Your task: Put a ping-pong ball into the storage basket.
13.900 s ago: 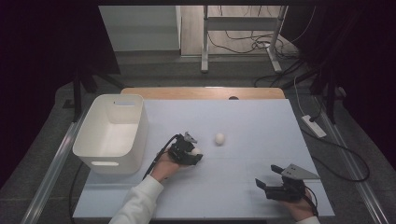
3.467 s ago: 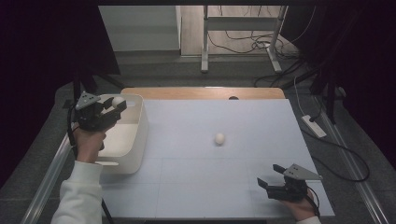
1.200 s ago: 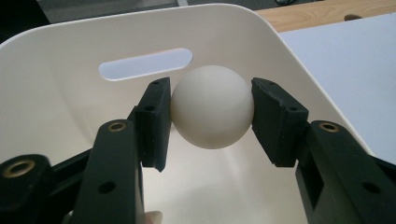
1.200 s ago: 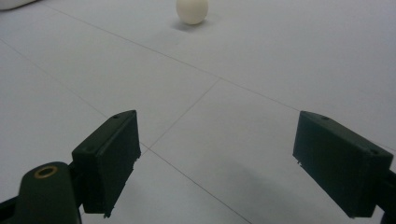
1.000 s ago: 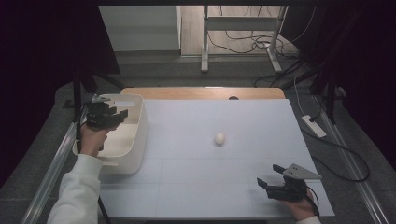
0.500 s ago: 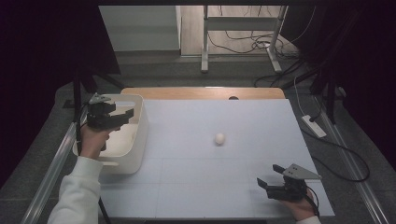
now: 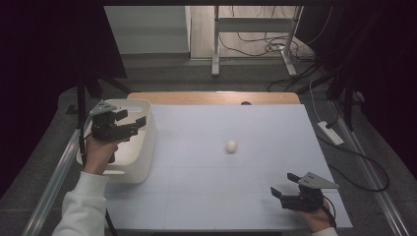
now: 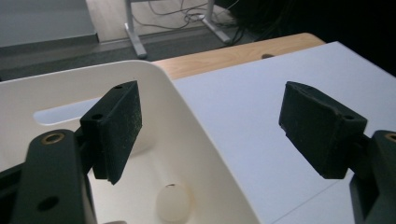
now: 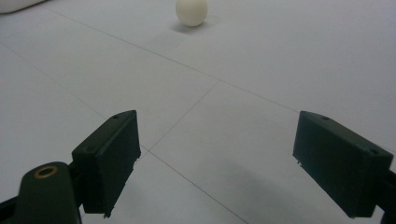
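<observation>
Left claw (image 7: 129, 127): jaws wide, just opened, nothing between them, above the bin (image 7: 142, 147).
Egg (image 8: 173, 203): on the bin's floor.
Right claw (image 7: 282, 192): wide, empty, low over the surface (image 7: 206, 191).
Second egg (image 7: 231, 146): mid-surface.

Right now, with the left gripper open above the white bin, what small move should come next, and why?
Probably lift the left gripper clear of the bin and swing it toward the egg on the table. Its jaws have just been opening and hold nothing; one egg already lies in the bin, the other waits on the table.
</observation>
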